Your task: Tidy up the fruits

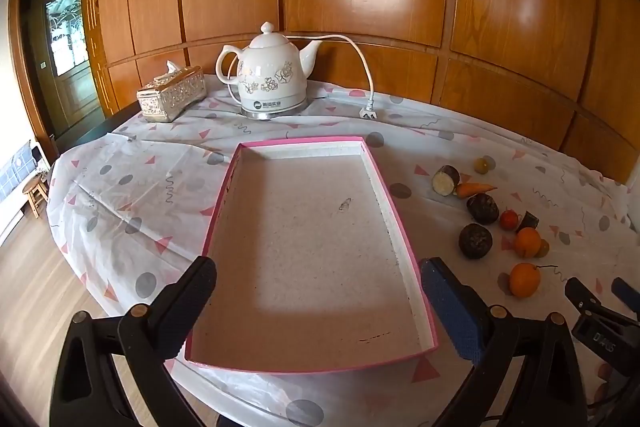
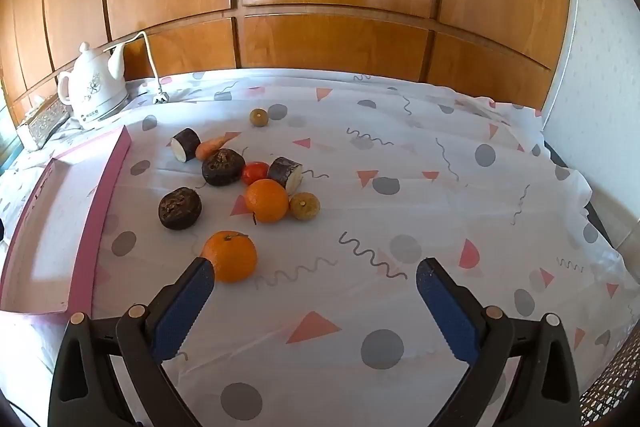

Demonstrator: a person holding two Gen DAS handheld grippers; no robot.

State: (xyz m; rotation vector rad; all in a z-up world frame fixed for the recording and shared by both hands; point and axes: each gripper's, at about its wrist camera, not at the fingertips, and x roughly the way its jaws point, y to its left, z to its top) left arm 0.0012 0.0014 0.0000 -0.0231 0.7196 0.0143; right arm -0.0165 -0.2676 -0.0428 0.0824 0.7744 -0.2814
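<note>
A shallow pink-rimmed tray (image 1: 304,145) lies empty in the left wrist view; its wall shows at the left of the right wrist view (image 2: 108,187). My left gripper (image 1: 316,275) is open over the tray's near end. To the tray's right lie two oranges (image 2: 230,255) (image 2: 267,200), two dark round fruits (image 2: 180,207) (image 2: 223,167), a red tomato (image 2: 255,172), a carrot (image 2: 214,145), two cut dark-skinned pieces (image 2: 186,144) (image 2: 285,172) and two small yellow-brown fruits (image 2: 305,206) (image 2: 259,117). My right gripper (image 2: 314,277) is open, its left finger just before the nearest orange.
A white kettle (image 1: 272,75) with cord and plug (image 1: 368,111) and a silver tissue box (image 1: 172,94) stand at the back left by the wood-panelled wall. The patterned tablecloth (image 2: 400,187) drops off at the left and right edges. My right gripper shows at the left view's right edge (image 1: 600,303).
</note>
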